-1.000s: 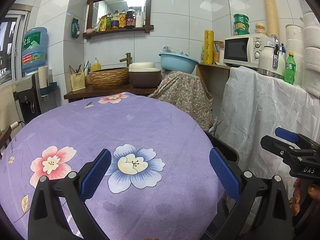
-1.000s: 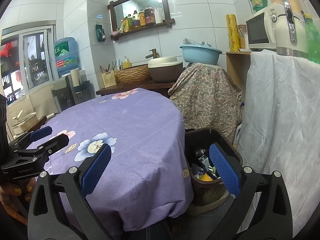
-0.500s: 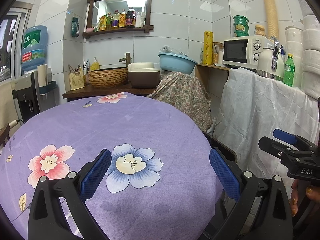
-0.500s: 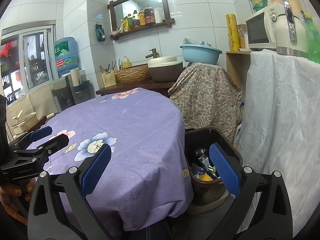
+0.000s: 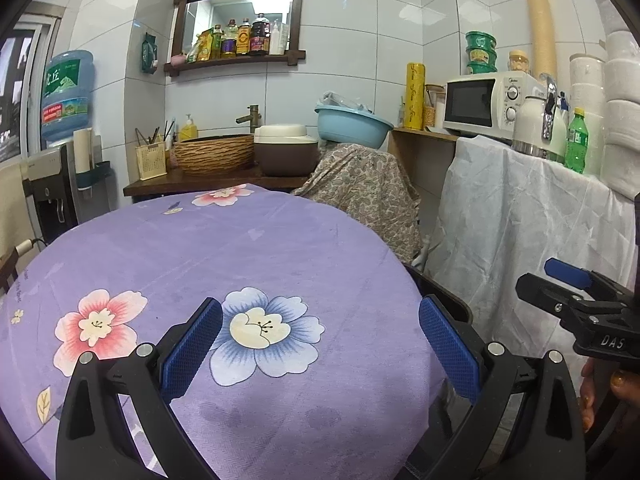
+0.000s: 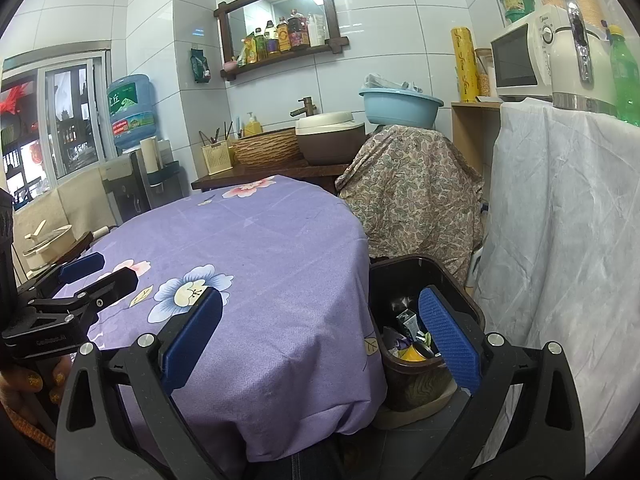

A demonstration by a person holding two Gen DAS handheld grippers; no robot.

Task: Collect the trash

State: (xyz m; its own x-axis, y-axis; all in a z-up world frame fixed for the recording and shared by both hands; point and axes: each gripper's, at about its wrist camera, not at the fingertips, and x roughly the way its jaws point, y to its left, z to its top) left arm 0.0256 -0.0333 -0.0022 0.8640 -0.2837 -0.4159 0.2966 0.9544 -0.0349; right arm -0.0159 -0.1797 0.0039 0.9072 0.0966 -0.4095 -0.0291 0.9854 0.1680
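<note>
1. On my left, the left tool [image 5: 320, 344] hangs over the purple flowered table [image 5: 248, 240] with its blue pads spread wide and nothing between them. In the right wrist view I see it side-on [image 6: 92, 272], gripped by a hand [image 6: 28, 384] at the table's near left edge.

2. In the middle, the table shows only its cloth in both views. I can find no scrap, wrapper or cup on it, so I judge the collecting step over, or nearly so.

3. Further right, the right tool [image 6: 320, 340] is likewise wide apart and carries nothing. It sits above the table's right-hand edge, with one pad over the cloth and the other over the bin.

4. Just beside the table on the right, on the floor, stands the dark trash bin [image 6: 448, 280]. The trash [image 6: 408, 344] lies inside it: crumpled wrappers and something yellow.

5. My read: I am between steps. The next move calls for a sweep over the unseen near edge and floor for leftovers; if none turns up, I would pull both tools back.
</note>
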